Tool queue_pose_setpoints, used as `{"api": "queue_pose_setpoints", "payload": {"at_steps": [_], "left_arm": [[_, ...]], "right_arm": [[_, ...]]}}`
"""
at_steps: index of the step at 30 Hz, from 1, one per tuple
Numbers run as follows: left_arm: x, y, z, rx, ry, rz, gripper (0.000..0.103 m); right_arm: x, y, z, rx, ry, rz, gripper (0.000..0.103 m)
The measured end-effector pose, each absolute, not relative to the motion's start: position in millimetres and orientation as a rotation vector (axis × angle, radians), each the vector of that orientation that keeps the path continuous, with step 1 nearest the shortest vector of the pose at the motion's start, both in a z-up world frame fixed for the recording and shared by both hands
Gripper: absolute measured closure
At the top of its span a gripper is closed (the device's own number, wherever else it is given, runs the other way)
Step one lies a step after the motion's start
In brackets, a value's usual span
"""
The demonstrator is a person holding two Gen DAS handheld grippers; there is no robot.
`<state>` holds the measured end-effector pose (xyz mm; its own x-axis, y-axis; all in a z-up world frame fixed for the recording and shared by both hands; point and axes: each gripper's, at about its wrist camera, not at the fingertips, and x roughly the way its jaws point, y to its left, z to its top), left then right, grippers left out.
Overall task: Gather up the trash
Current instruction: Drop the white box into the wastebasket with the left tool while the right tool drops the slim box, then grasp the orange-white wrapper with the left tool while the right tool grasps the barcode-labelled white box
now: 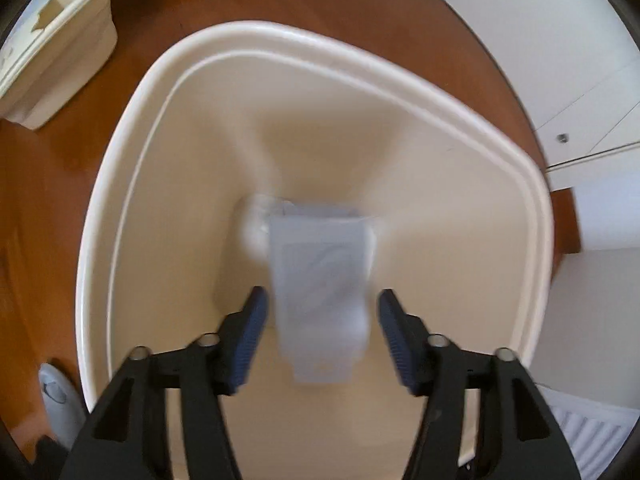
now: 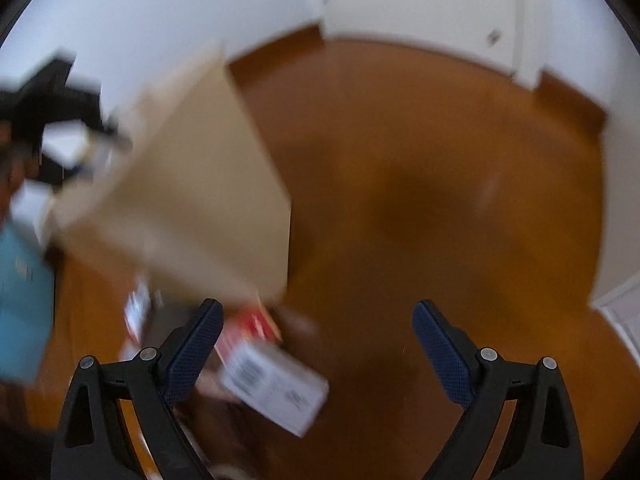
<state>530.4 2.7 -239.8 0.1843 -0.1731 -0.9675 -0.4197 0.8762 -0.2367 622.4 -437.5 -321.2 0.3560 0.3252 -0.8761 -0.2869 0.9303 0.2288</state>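
In the left wrist view my left gripper (image 1: 320, 328) is open above a large cream bin (image 1: 132, 128). A pale translucent plastic piece (image 1: 322, 280) is blurred between the fingers without touching them, over the bin's inside. In the right wrist view my right gripper (image 2: 318, 344) is open and empty above the wooden floor (image 2: 420, 184). A small white and red box with a barcode (image 2: 272, 384) lies on the floor just right of the left finger. The cream bin's outer wall (image 2: 192, 200) rises behind it. The left gripper (image 2: 60, 120) shows blurred at the far left.
A second cream bin (image 1: 56, 52) with cardboard inside stands at the upper left. A white object (image 1: 56, 392) lies on the floor at lower left. More small packets (image 2: 138, 312) lie by the bin's base. White walls and doors (image 2: 420, 4) border the floor.
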Motion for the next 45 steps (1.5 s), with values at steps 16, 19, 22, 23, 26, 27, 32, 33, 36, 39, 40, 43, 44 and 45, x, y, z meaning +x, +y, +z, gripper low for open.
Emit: {"api": "queue_pose_setpoints", "payload": {"at_steps": [16, 19, 22, 23, 26, 27, 32, 33, 36, 39, 40, 43, 44, 45], "left_arm": [[325, 17, -176, -0.316, 1.183, 0.061, 0.022], [299, 33, -222, -0.458, 1.297, 0.144, 0.022], [293, 60, -271, -0.75, 1.329, 0.248, 0.022], [292, 67, -283, -0.848, 1.327, 0.283, 0.022], [286, 88, -332, -1.124, 1.319, 0.403, 0.022], [285, 92, -343, -1.2, 1.315, 0.426, 0.022], [281, 105, -382, -1.363, 1.285, 0.54, 0.022], [280, 108, -387, -1.382, 1.279, 0.558, 0.022], [282, 108, -401, -1.43, 1.265, 0.588, 0.022], [290, 108, -410, -1.42, 1.259, 0.601, 0.022], [293, 109, -413, -1.408, 1.264, 0.62, 0.022], [295, 110, -419, -1.396, 1.273, 0.652, 0.047], [297, 109, -420, -1.391, 1.278, 0.638, 0.057], [299, 108, -420, -1.388, 1.277, 0.627, 0.061]], "right_arm": [[568, -338, -406, -0.773, 1.056, 0.923, 0.006], [566, -330, -421, -0.813, 1.054, 0.924, 0.006], [568, -326, -434, -0.884, 1.057, 0.906, 0.006], [571, -327, -437, -0.907, 1.067, 0.906, 0.007], [569, -323, -445, -0.962, 1.084, 0.937, 0.023], [569, -323, -447, -0.969, 1.096, 0.942, 0.033], [573, -324, -439, -0.918, 1.107, 0.946, 0.044], [572, -326, -432, -0.915, 1.09, 0.935, 0.044], [571, -336, -409, -0.859, 1.057, 0.878, 0.044], [568, -351, -390, -0.783, 1.056, 0.818, 0.044], [565, -353, -387, -0.759, 1.06, 0.812, 0.044], [555, -358, -378, -0.725, 1.06, 0.806, 0.044], [548, -357, -378, -0.725, 1.058, 0.807, 0.044], [546, -358, -374, -0.727, 1.055, 0.808, 0.044]]}}
